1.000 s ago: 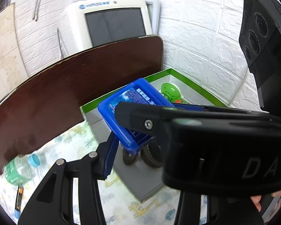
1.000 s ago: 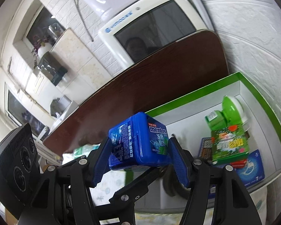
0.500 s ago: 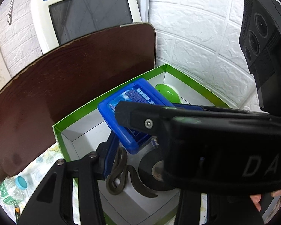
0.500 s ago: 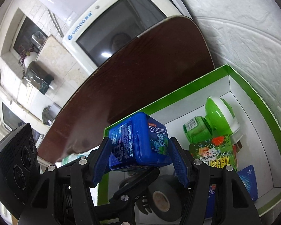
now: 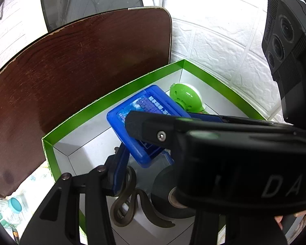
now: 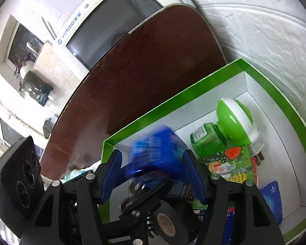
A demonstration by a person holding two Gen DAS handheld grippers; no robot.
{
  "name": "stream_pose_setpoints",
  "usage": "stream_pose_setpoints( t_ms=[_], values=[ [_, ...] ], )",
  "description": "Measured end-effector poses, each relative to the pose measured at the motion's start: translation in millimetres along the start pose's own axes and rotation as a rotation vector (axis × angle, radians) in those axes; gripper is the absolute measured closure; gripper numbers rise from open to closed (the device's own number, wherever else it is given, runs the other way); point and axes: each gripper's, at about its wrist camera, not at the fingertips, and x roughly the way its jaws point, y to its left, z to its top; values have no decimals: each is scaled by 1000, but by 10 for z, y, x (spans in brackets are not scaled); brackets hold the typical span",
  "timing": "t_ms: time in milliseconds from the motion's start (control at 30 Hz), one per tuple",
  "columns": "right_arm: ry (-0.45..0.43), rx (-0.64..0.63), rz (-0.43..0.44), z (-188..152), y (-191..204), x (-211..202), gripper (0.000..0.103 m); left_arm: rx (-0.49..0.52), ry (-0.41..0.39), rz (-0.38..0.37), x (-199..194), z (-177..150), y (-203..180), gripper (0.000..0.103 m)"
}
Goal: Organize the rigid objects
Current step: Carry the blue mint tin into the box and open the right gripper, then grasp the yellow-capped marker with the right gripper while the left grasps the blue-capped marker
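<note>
The blue mint box (image 6: 155, 153) hangs over the near-left part of the green-rimmed carton (image 6: 173, 100). It sits between the pads of the right tool (image 6: 153, 163). In the right wrist view those jaws stand apart, with a gap showing on the left side, and the box is smeared by motion. My judgement is that the step in hand is letting it go into the carton.

The left tool (image 5: 151, 163) sits close in on the left. One of its fingers is hidden behind the right tool's body, so I cannot tell whether it is apart or together.

Directly below the box lie a black tape roll (image 6: 173, 224) and a dark curled hook (image 5: 124, 200). The bare white floor is toward the carton's far-left corner. To the right, the green plug-in vaporiser (image 6: 232, 118) and some printed packets fill the space.

To do this well, keep the drop low and favour that far-left bare patch. A hard box landing on the roll will likely tip or skid. Hold the jaws wide and lift straight up, so that neither pad clips the box or the carton's rim.
</note>
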Motion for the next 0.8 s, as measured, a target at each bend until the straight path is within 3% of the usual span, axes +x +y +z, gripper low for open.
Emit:
stream_pose_setpoints(
  t_ms=[367,800],
  values=[
    [-43,-26,-9,-92,120,-251,38,3,-18,36,-105,-75,-24,57],
    [-35,-142,32,-430,687,-417,38,-80,-78,132,-770,-513,361,53]
  ],
)
